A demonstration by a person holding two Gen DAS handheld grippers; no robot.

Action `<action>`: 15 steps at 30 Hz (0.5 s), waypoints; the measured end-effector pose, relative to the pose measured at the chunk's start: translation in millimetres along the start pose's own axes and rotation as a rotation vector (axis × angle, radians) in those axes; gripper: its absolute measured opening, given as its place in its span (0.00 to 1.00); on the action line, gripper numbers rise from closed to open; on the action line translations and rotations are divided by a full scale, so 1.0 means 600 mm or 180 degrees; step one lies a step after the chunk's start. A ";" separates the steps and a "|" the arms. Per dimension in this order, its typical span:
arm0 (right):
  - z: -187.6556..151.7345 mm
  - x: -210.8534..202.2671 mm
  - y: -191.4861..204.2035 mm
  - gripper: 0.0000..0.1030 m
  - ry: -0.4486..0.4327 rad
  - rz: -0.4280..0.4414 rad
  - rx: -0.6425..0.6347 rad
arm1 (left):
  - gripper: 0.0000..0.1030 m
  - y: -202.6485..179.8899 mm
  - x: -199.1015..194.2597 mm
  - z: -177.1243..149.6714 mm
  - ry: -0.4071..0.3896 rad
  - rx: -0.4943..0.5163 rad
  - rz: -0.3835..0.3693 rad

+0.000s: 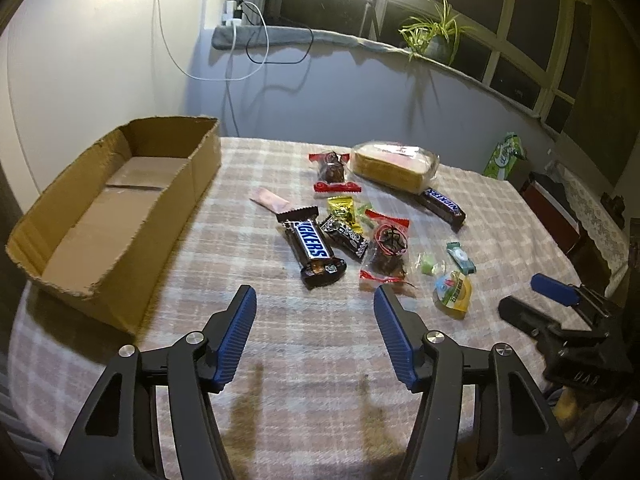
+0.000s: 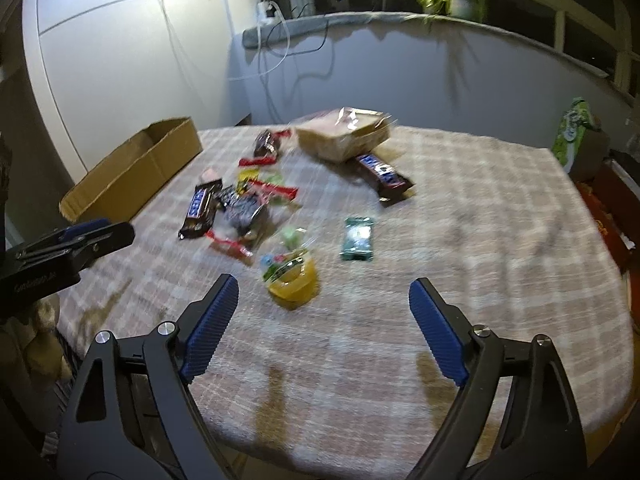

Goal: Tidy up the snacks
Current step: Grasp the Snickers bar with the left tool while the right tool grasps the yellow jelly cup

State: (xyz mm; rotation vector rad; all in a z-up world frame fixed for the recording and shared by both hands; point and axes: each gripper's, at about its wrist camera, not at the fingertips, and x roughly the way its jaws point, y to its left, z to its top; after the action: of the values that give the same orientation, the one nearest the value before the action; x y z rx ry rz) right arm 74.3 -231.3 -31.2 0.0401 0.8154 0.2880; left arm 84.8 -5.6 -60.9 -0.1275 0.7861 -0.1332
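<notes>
The left gripper [image 1: 316,300] hangs above the plaid-cloth-covered surface [image 1: 280,360] with its blue ribbed pads parted and nothing between them. Just past its tips, toward 12 o'clock, lies a brown Snickers bar with a blue logo [image 1: 314,246], beside a black patterned candy wrapper [image 1: 346,236] and a clear packet with red ends holding dark sweets [image 1: 386,250]. At about 1 o'clock sits a yellow jelly cup with a printed lid [image 1: 452,292], and beyond it a small green mint packet [image 1: 462,258].

The right gripper [image 2: 324,300] also stands wide apart and grasps nothing; the jelly cup [image 2: 294,280] lies just ahead between its tips, near the left pad, untouched. This view is blurred.

Farther out at 12 to 1 o'clock a bagged block of sliced pale cake [image 1: 394,164] rests against a second Snickers bar [image 1: 444,206].

The left view alone looks into the open brown cardboard box [image 1: 116,216] at 10 o'clock and shows its bare floor; the right view catches only its outer wall. Each view shows the other gripper at its edge: the right one [image 1: 560,300] at 3 o'clock, the left one at 9 o'clock.
</notes>
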 end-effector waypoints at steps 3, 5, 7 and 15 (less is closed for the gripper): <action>0.004 0.020 0.011 0.77 0.0087 0.0064 -0.0056 | 0.55 -0.001 0.015 0.009 0.0039 -0.0020 -0.0009; 0.007 0.035 0.019 0.74 0.0140 0.0090 -0.0108 | 0.54 -0.002 0.027 0.018 0.0061 -0.0019 -0.0013; 0.010 0.048 0.025 0.71 0.0182 0.0102 -0.0150 | 0.52 -0.003 0.040 0.026 0.0092 -0.0029 0.0005; 0.020 0.096 0.030 0.63 0.0301 0.0099 -0.0215 | 0.43 0.005 0.117 0.054 0.0350 -0.0124 0.0064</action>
State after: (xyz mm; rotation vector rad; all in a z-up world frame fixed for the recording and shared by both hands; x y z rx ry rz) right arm 115.7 -197.6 -61.3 -0.0244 0.8989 0.3487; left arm 157.2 -12.4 -87.3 -0.1500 0.8996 -0.1065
